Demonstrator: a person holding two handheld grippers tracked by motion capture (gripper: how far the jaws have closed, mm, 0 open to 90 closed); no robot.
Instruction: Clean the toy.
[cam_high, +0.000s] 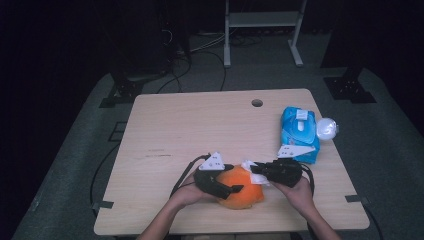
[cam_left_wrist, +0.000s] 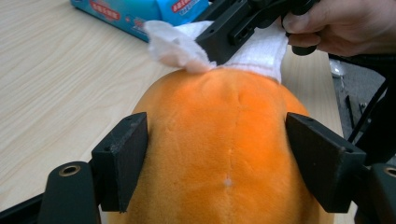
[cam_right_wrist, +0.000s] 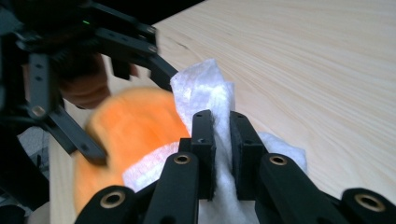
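One orange plush toy (cam_high: 241, 187) sits at the lower centre of the table (cam_high: 200, 125), its front end hidden; its long axis runs left to right. The left gripper (cam_high: 234, 189) clamps its sides. The right gripper (cam_high: 254, 166) pinches one white wipe (cam_high: 252, 171) against it. One blue wipe pack (cam_high: 299, 131) lies upper right.

L gripper (cam_left_wrist: 217, 163) clamps orange plush (cam_left_wrist: 224, 144); R gripper (cam_left_wrist: 219, 39) presses wipe (cam_left_wrist: 261, 51) on top.
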